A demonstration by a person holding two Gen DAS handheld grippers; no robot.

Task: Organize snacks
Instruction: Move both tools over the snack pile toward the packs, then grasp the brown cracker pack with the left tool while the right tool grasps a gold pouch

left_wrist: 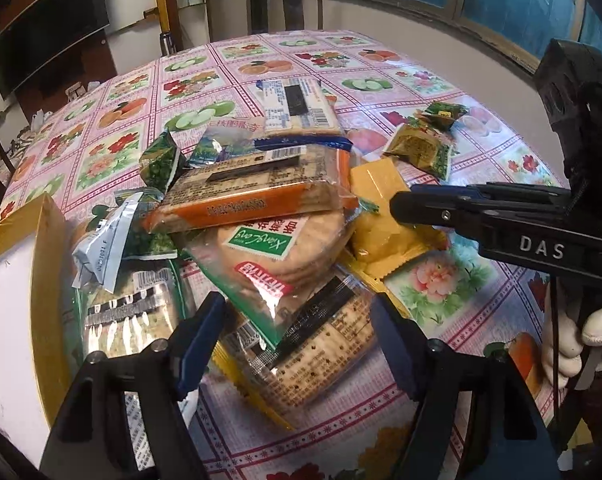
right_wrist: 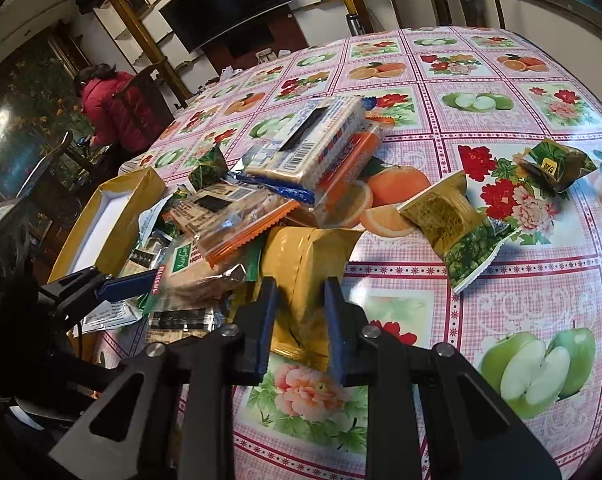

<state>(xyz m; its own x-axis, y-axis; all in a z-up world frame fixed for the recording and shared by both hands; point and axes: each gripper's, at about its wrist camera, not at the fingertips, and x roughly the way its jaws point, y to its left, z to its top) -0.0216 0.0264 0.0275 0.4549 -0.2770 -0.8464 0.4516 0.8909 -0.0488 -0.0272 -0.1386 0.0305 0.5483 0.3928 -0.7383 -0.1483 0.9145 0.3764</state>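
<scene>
Yellow packet (right_wrist: 301,264) in right tongs (right_wrist: 299,328), lower end hidden behind them.

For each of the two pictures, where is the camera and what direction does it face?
Left wrist: on the left hand-held gripper, looking down over the snack pile; the right hand-held gripper and a gloved hand show.
Right wrist: on the right hand-held gripper, shut on the yellow packet; the left hand-held gripper shows left.
Shared: snack pile, yellow box, flowered tablecloth.
</scene>
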